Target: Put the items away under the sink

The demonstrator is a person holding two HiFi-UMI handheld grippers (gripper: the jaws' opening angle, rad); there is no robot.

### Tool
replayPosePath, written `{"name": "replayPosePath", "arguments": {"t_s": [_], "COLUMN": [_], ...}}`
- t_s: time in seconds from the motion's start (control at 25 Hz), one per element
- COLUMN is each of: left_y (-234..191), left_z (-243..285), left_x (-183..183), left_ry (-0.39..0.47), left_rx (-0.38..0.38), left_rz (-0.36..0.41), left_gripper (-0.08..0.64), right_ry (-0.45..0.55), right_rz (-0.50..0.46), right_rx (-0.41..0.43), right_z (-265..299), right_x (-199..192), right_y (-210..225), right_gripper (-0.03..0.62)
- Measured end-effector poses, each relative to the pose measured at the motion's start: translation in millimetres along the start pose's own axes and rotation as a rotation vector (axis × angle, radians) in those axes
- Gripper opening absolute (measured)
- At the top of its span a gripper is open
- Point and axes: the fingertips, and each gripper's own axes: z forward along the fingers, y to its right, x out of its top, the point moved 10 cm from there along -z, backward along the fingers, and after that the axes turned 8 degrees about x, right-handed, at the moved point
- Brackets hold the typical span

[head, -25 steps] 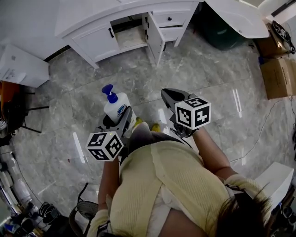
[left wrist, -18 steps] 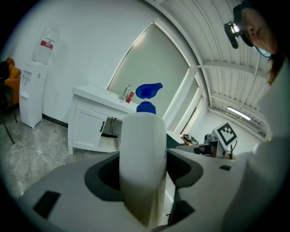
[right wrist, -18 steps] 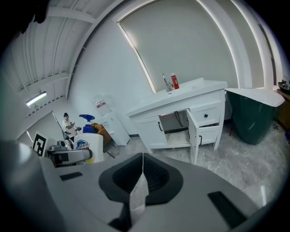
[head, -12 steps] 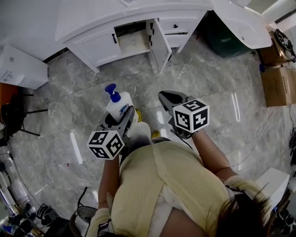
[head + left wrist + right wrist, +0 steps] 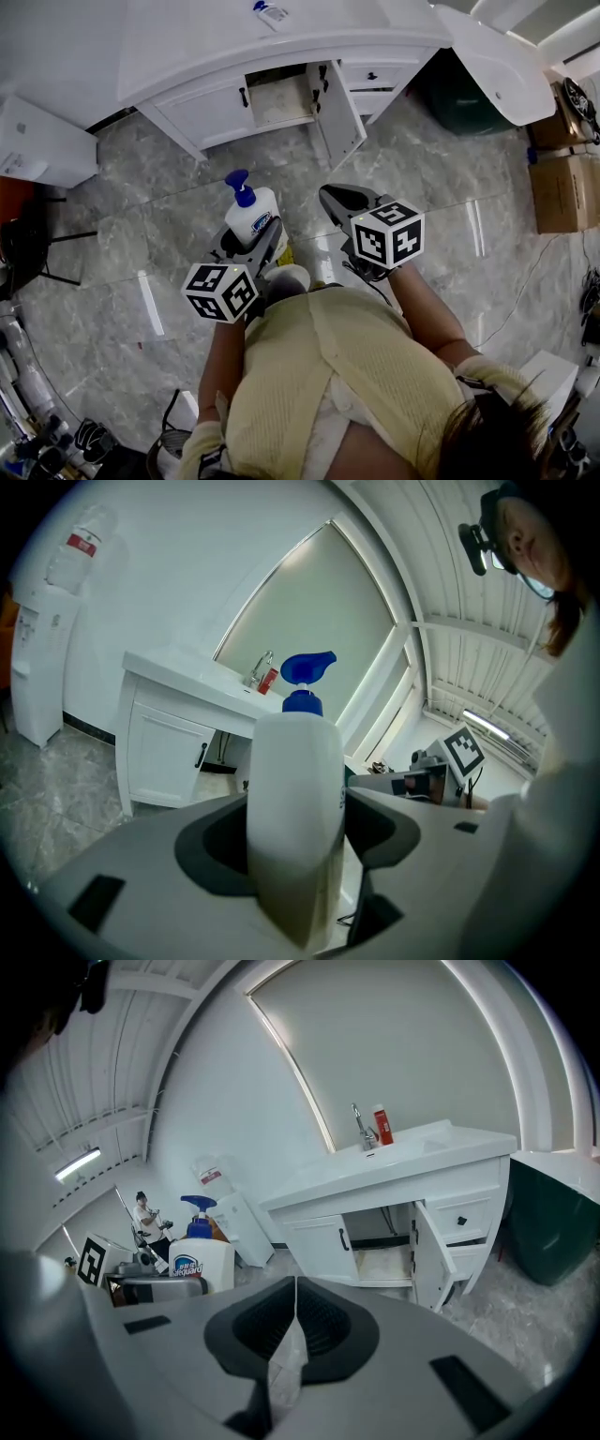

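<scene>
- The left tool (image 5: 249, 246) is clamped on a white pump soap bottle (image 5: 254, 215) with a blue pump head, held upright above the marble floor (image 5: 441, 197), in front of the white sink cabinet (image 5: 202, 111) and well apart from it.
- The right tool (image 5: 335, 197) has its jaws together at the tips, with nothing gripped that I can make out; it is also in front of the cabinet, facing it.
- The cabinet's right-hand door (image 5: 339, 117) stands open, and the compartment (image 5: 279, 98) behind it is exposed.
- A faucet (image 5: 360, 1129) and a red tube (image 5: 380, 1124) stand on top of the cabinet.
</scene>
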Motion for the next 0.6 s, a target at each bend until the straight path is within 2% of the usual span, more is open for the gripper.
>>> {"name": "replayPosePath", "arguments": {"t_s": [0.32, 0.6], "left_y": [-44, -69], "left_z": [27, 48], "left_x": [30, 43], "left_ry": [-0.028, -0.065], "left_rx": [-0.006, -0.014], "left_rz": [-0.007, 0.026], "left_gripper": [0.301, 0.301], "right_ry": [-0.021, -0.035], "right_rz": [-0.012, -0.021], "right_rx": [0.031, 0.036], "right_z": [52, 80], "right_x": [35, 54], "right_y": [9, 16], "right_gripper": [0.028, 0.028]}}
